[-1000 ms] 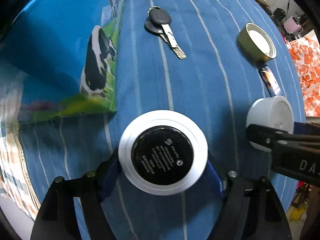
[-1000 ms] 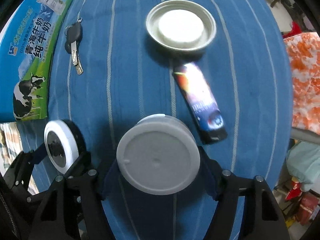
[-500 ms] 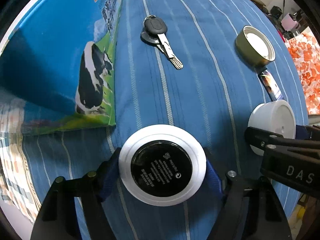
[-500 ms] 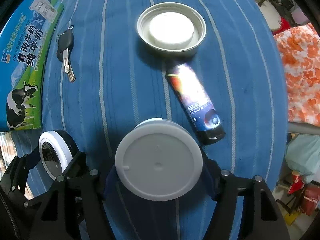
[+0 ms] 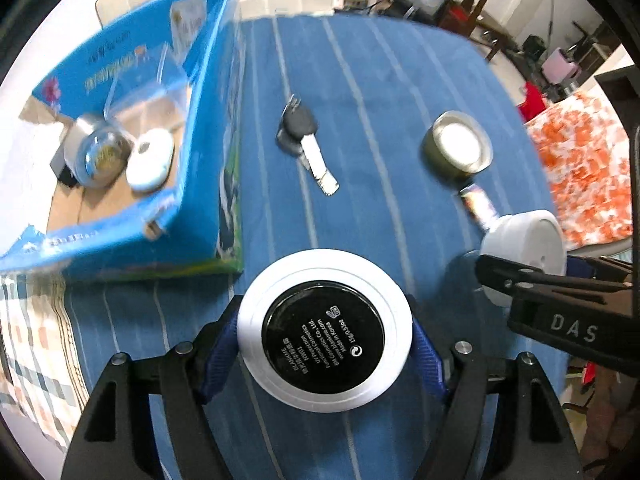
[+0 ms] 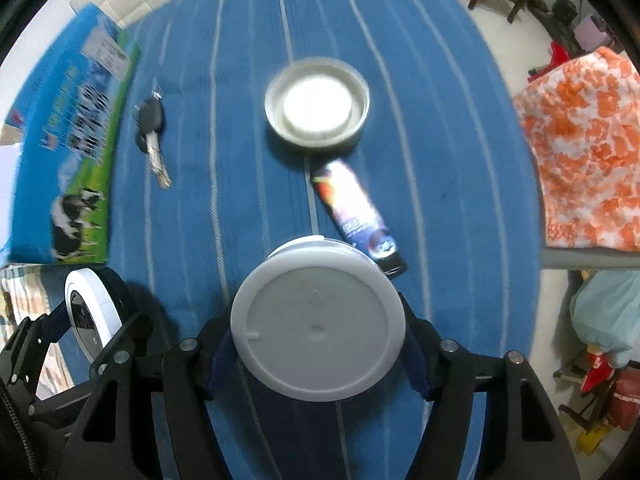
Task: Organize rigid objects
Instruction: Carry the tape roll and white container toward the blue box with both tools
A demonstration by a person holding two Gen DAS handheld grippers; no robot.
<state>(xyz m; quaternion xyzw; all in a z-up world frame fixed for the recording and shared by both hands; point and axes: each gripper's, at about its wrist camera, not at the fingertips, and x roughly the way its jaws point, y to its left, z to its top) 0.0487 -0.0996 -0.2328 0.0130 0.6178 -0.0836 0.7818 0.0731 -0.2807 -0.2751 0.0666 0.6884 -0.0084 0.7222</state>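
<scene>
Between the blue pads of the left tool [image 5: 325,336] sits a round white jar with a black label [image 5: 324,334], and the pads press on both of its sides, so the tool is closed on it and holds it up above the striped blue cloth [image 5: 360,112] on the tabletop. Just to the right, the right tool [image 6: 318,334] grips a plain white tub [image 6: 318,324] the same way, with a pad tight on each side, and it points down at the cloth. Each tool shows up at the edge of the other one's view, so the two are close side by side. Left of the jar stands an open blue milk box with a cow on it [image 5: 208,128]. Inside the box lie a shiny round tin [image 5: 96,152] and a small white round thing [image 5: 150,160], next to each other. On the cloth past the tools lie a black car key [image 5: 306,144], a gold lid turned upside down with a white middle [image 6: 317,106], and a dark tube with bright colors [image 6: 356,216]. One end of the tube almost touches the gold lid, and the other end lies behind the white tub. An orange and white flowered cloth [image 6: 580,152] is off to the right.
</scene>
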